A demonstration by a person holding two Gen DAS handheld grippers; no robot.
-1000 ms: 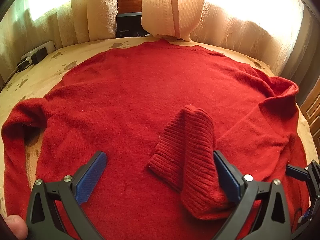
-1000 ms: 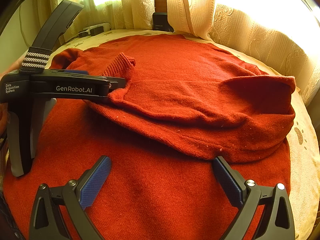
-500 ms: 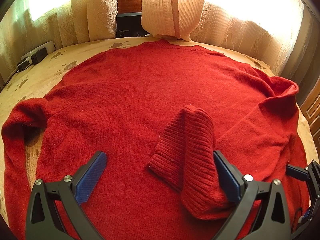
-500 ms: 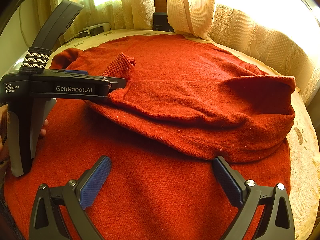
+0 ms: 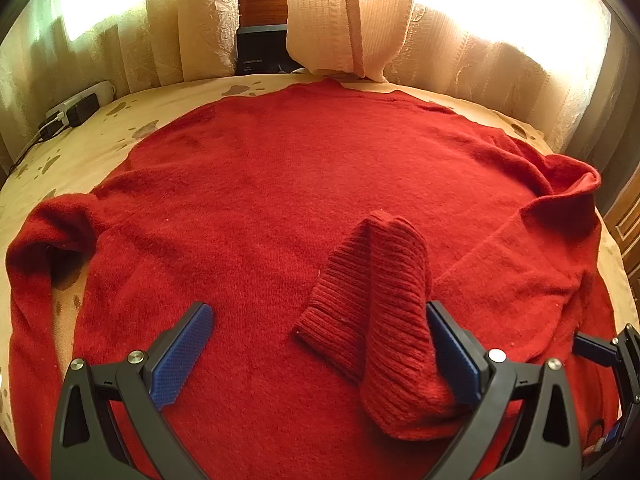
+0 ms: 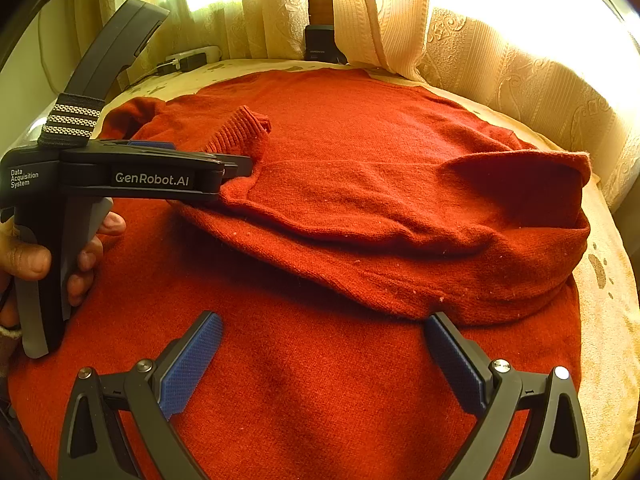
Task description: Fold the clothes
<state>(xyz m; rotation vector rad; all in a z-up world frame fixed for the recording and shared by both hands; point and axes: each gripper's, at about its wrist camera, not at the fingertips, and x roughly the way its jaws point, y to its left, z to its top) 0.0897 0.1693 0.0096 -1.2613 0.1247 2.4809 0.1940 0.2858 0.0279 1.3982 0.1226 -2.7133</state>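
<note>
My left gripper [image 5: 320,356] has its fingers spread wide, nothing clamped between them. The ribbed cuff [image 5: 376,320] of the folded-in sleeve lies against the inner face of its right finger [image 5: 452,354], touching but not pinched. From the right wrist view this same gripper [image 6: 240,168] shows side-on, my hand [image 6: 60,264] wrapped round its handle, its tip at the edge of the sleeve fold.

Red sweater [image 5: 280,208] lies spread flat on a cream bedspread [image 5: 80,148] printed with brown marks. It covers most of the surface. On the left, one sleeve [image 5: 36,264] runs down along the body, with a strip of bedspread showing between them. On the right, the other sleeve [image 6: 400,216] is folded across the body, its cuff pointing toward the middle; the shoulder end bunches up into a raised ridge [image 6: 560,184].

Far left at the bed edge: a power strip [image 5: 76,108] with a dark plug and cable. Behind, centre: a dark box [image 5: 260,48] between lace curtains [image 5: 200,20], and a pale knitted cloth [image 5: 340,16] hanging down to just beside the sweater's far edge.

My right gripper [image 6: 324,356] also stands apart, empty, over the near part of the sweater; its right finger [image 6: 452,356] sits just under the lower edge of the folded sleeve. Its fingertip is visible at the far right of the left view [image 5: 592,348].
</note>
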